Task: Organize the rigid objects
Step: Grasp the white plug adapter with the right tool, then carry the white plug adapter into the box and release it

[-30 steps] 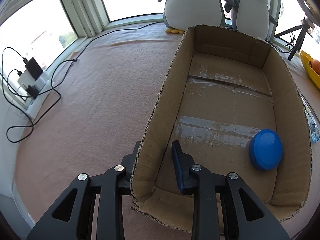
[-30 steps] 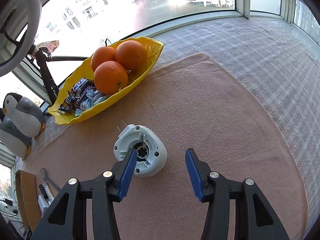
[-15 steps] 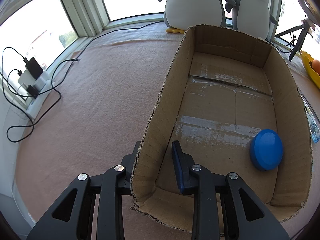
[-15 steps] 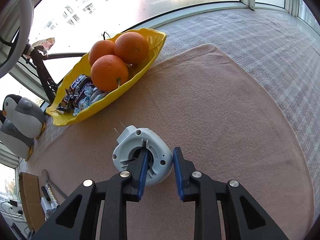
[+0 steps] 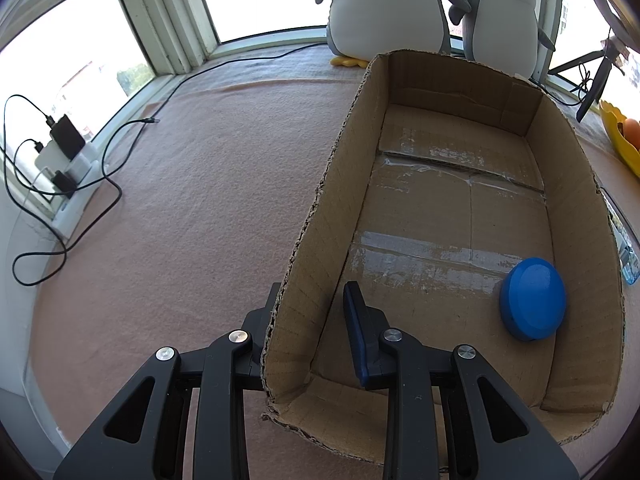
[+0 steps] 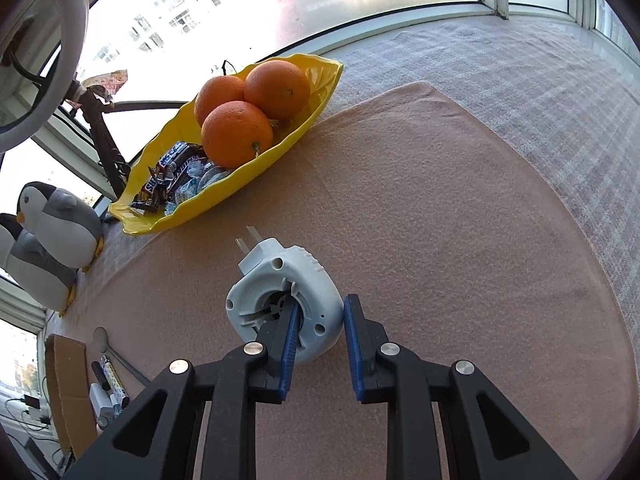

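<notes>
White plug-in device (image 6: 282, 300) gripped by right claw (image 6: 318, 320); left claw (image 5: 312, 312) clamps box wall (image 5: 316, 240).

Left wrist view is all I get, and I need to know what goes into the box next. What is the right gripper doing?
Observer: The right gripper has just been closing on a white plug-in device. One finger sits inside its round opening, the other against the outside of its wall.
Operator: Which way do its prongs point?
Observer: The prongs point toward a yellow dish holding three oranges and wrapped sweets.
Operator: Anything else waiting outside the box?
Observer: Yes, pens and a spoon lie on the cloth beside the cardboard box.
</notes>
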Tool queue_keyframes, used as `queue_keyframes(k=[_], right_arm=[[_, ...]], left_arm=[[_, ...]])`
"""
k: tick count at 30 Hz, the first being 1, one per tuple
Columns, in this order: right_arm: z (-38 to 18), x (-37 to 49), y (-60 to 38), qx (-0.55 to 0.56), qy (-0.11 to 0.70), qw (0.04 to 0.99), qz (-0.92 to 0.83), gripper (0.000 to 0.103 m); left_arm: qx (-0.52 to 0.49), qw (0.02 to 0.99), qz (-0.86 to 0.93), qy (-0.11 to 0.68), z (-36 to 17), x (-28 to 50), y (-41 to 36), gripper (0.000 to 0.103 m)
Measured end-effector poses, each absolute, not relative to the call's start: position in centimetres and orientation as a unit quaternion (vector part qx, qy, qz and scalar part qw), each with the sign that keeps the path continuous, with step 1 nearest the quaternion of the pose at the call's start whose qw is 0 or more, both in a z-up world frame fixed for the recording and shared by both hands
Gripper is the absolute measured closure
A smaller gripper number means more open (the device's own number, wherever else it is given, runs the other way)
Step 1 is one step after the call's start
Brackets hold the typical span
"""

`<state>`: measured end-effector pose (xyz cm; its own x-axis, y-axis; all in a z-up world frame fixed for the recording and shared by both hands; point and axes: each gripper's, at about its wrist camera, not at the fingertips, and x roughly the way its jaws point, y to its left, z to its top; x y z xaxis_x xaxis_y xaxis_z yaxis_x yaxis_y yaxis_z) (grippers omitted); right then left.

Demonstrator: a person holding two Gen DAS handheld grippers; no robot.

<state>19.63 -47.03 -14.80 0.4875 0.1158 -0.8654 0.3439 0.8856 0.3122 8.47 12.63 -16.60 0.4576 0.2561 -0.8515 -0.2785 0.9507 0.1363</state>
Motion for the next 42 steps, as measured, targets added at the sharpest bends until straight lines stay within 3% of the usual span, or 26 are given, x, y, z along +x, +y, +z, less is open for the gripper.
queue_keyframes(k=[26,42], right_arm=[[-6.6,16.7,-23.4,0.132,0.476,0.853,0.167,0.083],[-7.5,17.4,-8.8,0.057,0.491,0.83,0.258,0.083]], left_arm=[[-0.014,0.857,0.152,0.492,-16.7,8.5,12.6,0.076],[-0.02,0.859,0.15,0.489,-16.7,8.4,12.6,0.077]])
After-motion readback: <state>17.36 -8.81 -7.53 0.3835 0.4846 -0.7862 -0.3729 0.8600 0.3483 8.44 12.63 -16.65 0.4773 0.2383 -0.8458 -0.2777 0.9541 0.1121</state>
